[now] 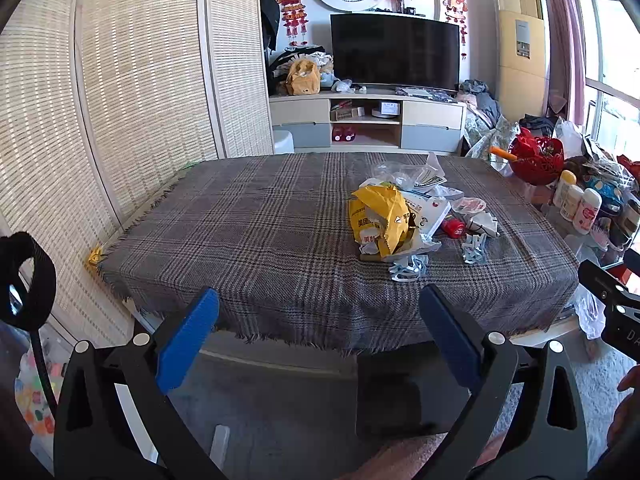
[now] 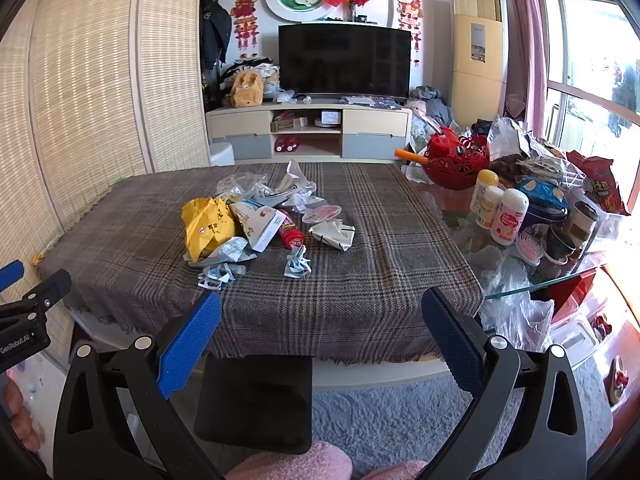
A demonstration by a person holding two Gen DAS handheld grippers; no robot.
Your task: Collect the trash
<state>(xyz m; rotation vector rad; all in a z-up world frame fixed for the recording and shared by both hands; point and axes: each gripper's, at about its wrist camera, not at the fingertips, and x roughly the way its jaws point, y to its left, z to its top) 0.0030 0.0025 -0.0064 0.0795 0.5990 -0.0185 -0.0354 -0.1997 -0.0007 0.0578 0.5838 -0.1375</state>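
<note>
A heap of trash lies on the plaid tablecloth (image 1: 260, 232) (image 2: 360, 280): a crumpled yellow bag (image 1: 378, 216) (image 2: 206, 226), a white printed packet (image 2: 260, 226), a red bottle (image 1: 454, 227) (image 2: 291, 234), crumpled white paper (image 2: 333, 234) and blue-white scraps (image 1: 474, 248) (image 2: 297, 266). A black bin (image 2: 256, 402) (image 1: 400, 392) stands on the floor below the table's near edge. My left gripper (image 1: 320, 304) is open and empty, short of the table edge. My right gripper (image 2: 322, 308) is open and empty over the near edge. The right tool's side (image 1: 612, 300) and the left tool's side (image 2: 28, 308) show at the frame edges.
A glass side table (image 2: 520, 284) to the right holds a red basket (image 2: 458, 162), white bottles (image 2: 508, 216), cups and plastic bags. A bamboo screen (image 1: 120, 100) lines the left. A TV stand (image 2: 308, 128) sits behind. Grey rug (image 2: 400, 416) and pink slippers (image 2: 296, 462) are below.
</note>
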